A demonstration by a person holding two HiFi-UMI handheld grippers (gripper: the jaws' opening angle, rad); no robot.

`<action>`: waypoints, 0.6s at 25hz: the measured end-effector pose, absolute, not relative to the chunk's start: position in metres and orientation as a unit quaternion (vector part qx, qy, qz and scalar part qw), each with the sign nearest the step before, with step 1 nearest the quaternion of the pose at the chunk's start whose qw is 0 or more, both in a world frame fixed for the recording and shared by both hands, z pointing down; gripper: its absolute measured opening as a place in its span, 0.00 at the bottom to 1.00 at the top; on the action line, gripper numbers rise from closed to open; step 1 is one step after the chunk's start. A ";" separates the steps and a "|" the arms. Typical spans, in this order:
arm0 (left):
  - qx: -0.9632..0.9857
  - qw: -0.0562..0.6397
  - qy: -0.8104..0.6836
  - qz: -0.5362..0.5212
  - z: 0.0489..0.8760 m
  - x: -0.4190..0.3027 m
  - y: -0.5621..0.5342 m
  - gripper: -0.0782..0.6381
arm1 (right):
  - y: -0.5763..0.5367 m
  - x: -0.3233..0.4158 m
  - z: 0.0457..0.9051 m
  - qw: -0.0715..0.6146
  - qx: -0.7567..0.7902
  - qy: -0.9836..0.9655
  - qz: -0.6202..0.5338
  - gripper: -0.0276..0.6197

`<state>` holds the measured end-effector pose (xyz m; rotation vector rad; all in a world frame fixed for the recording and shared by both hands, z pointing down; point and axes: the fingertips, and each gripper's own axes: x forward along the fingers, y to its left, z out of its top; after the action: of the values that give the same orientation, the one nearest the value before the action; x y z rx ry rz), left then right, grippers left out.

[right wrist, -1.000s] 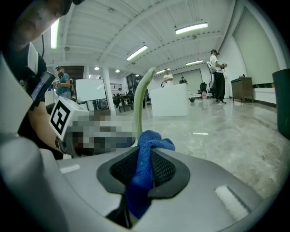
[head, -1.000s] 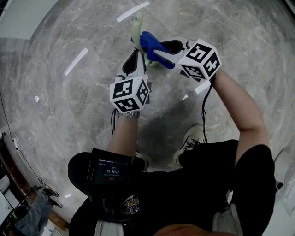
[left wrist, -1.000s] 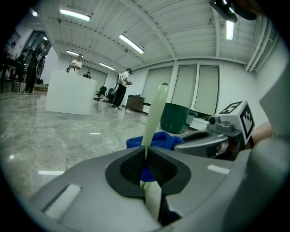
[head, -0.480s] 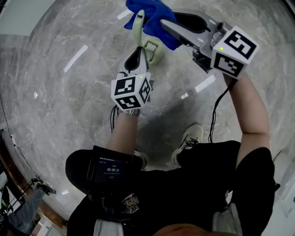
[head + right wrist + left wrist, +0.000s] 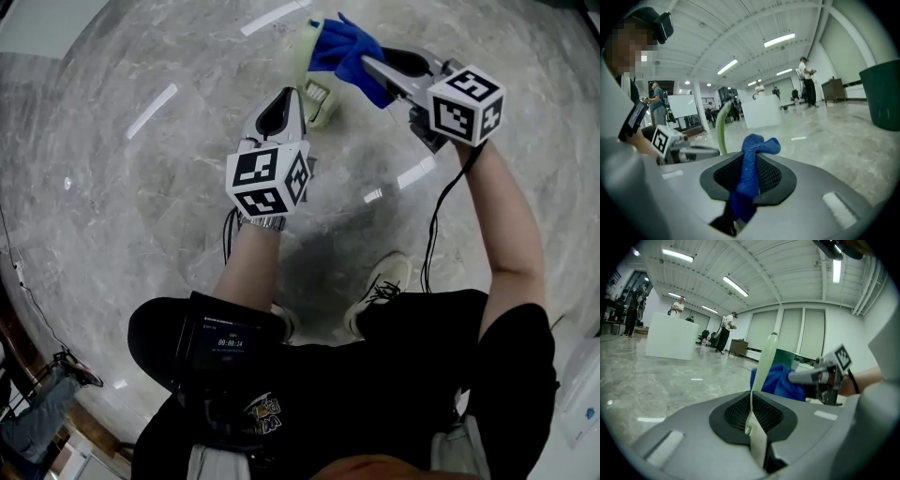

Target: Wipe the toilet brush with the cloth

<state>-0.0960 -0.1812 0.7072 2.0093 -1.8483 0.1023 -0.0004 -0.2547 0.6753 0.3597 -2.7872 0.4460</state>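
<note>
The left gripper (image 5: 752, 414) is clamped on the pale green toilet brush (image 5: 764, 363), whose handle rises from between its jaws. The right gripper (image 5: 743, 185) is clamped on the blue cloth (image 5: 752, 157). In the head view both meet at top centre, with the cloth bunched just right of the handle's upper part, above the grey marble floor (image 5: 141, 216).

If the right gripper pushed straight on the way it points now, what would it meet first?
Probably the toilet brush handle, standing just left of the cloth pinched in the right gripper's jaws. Depth is unclear; it might slip past toward open floor.
</note>
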 end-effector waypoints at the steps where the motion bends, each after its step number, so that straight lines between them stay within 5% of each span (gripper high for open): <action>1: 0.721 0.201 -0.663 0.034 0.704 -0.096 -0.181 0.14 | -0.248 0.009 0.703 0.179 0.110 -0.963 0.171 0.16; 7: 0.726 0.176 -0.664 0.033 0.690 -0.102 -0.184 0.14 | -0.166 0.035 0.808 0.323 -0.030 -0.913 0.247 0.16; 15: 0.737 0.140 -0.645 0.145 0.726 -0.115 -0.198 0.20 | -0.150 -0.061 0.830 0.319 0.033 -0.929 0.187 0.16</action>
<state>-0.1148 -0.1978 0.7262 2.1303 -1.8622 0.4179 -0.0610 -0.1504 0.8297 0.0868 -2.4417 0.4925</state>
